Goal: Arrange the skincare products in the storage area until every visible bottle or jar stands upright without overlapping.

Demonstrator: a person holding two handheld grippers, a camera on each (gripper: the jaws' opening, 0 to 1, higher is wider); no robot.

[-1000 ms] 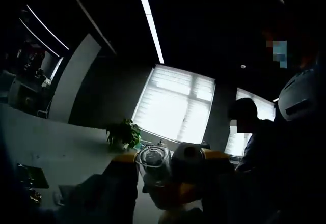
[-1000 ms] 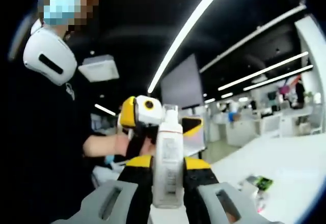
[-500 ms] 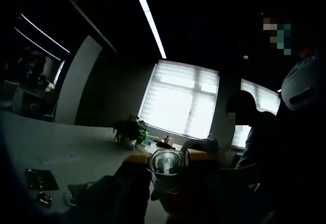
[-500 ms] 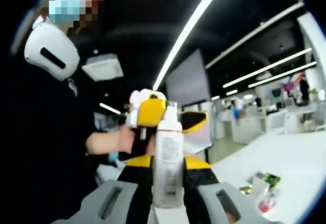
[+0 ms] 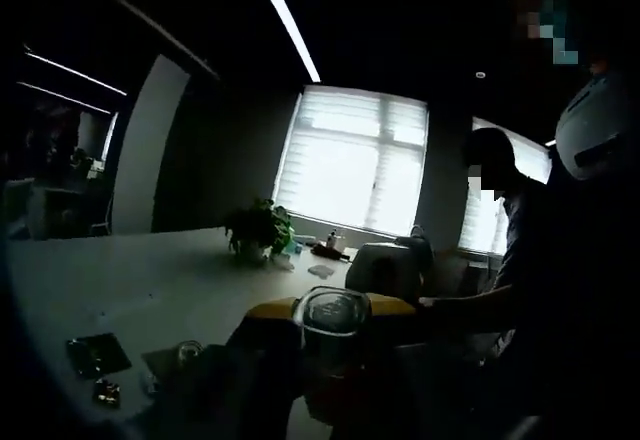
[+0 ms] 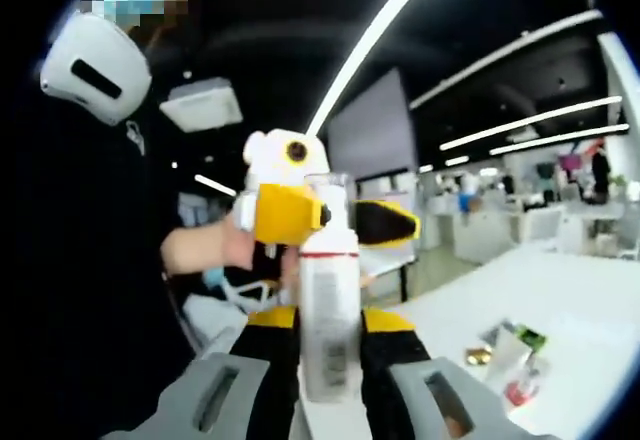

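Both grippers raised, each clamped on one bottle.
Right gripper (image 6: 328, 335) pinches smooth white cylindrical bottle (image 6: 328, 330); left gripper (image 5: 330, 335) grips clear round-rimmed bottle (image 5: 331, 312).

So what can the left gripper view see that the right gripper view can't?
Left gripper view: a potted plant on the white table, bright blinded windows, and its gripper shut on a clear cap.

Right gripper view: a white pump bottle shut in the right gripper, and small skincare items on the table.

Both: ceiling light strips.
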